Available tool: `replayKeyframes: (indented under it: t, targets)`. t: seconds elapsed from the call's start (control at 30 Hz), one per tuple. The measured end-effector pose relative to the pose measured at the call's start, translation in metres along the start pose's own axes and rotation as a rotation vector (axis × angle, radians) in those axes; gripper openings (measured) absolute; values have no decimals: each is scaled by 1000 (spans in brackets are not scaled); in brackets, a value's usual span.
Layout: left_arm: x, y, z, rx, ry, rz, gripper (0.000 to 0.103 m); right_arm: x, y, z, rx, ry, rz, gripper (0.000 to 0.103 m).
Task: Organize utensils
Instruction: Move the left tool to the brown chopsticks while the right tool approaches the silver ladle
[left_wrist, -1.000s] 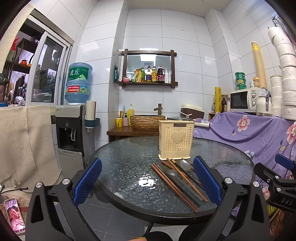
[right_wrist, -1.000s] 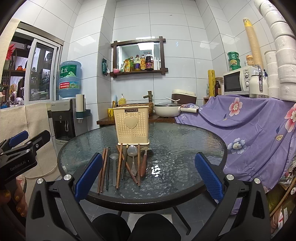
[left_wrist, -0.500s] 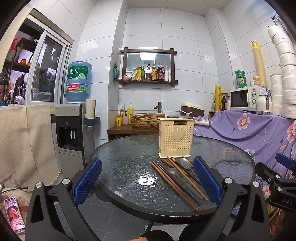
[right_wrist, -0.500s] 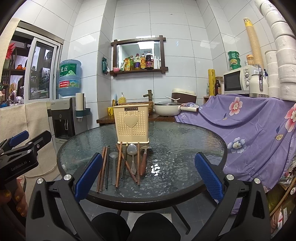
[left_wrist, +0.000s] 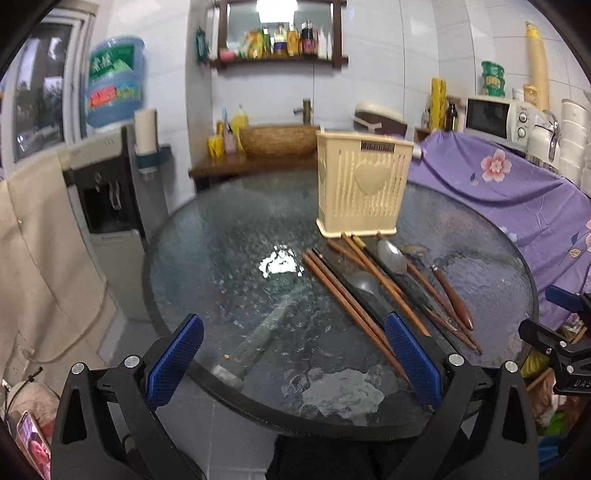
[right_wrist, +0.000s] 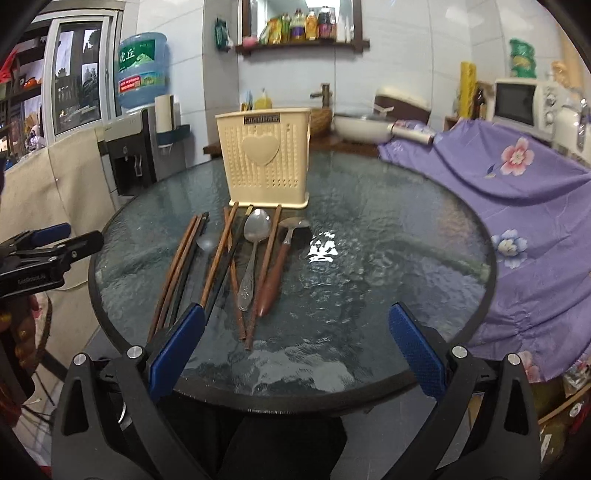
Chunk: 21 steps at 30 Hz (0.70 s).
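A cream plastic utensil holder (left_wrist: 364, 188) (right_wrist: 266, 158) with a heart on its front stands upright on the round glass table (left_wrist: 229, 258) (right_wrist: 388, 236). In front of it lie several brown chopsticks (left_wrist: 343, 299) (right_wrist: 218, 262), a steel spoon (right_wrist: 253, 251) (left_wrist: 392, 254), a wooden-handled spoon (right_wrist: 275, 275) (left_wrist: 450, 293) and a small dark spoon (left_wrist: 364, 286) (right_wrist: 206, 243). My left gripper (left_wrist: 293, 363) is open over the table's near edge, its right finger beside the chopstick ends. My right gripper (right_wrist: 293, 349) is open too, its left finger over the chopstick ends.
A water dispenser (left_wrist: 107, 177) stands left of the table, with a beige cloth (left_wrist: 44, 258) hung beside it. A purple flowered cloth (right_wrist: 517, 192) covers the counter at the right, under a microwave (right_wrist: 521, 99). A wooden sink counter (left_wrist: 255, 162) lies behind.
Both grippers have risen and pushed forward over the table's near edge, tilting down toward the utensils. Jaws stay open and nothing on the table has shifted.
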<state>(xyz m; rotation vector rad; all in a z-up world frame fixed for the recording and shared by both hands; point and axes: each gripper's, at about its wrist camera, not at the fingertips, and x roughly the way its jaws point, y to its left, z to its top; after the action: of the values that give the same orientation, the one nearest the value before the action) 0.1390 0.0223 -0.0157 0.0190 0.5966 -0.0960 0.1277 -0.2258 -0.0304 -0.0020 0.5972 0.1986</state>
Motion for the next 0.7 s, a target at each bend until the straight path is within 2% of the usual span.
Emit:
replayKeyframes:
  t: [0.03,0.1,0.2,0.4,0.5,0.6,0.7]
  targets:
    - [5,0,1,0,20,-8,95,8,-3,4,5,29,9,97]
    - [21,0,7,17,64,-22,83,20,-5,7,4,58,6,94]
    - [37,-2,14,38,110,-37,73,37,-8,18,-3,95,8,86]
    - [70,-10,27,48,191,-86,62,74,-20,50,24,179,64,83]
    - [83,-6,31,14,239,-111,56,89,-23,63,24,212,76,81]
    - [93,-6,35,-5,272,-145,55,99,-24,70,12,227,71,80]
    - [103,-14,36,32,283,-125,54,108,-24,74,15,238,80,80]
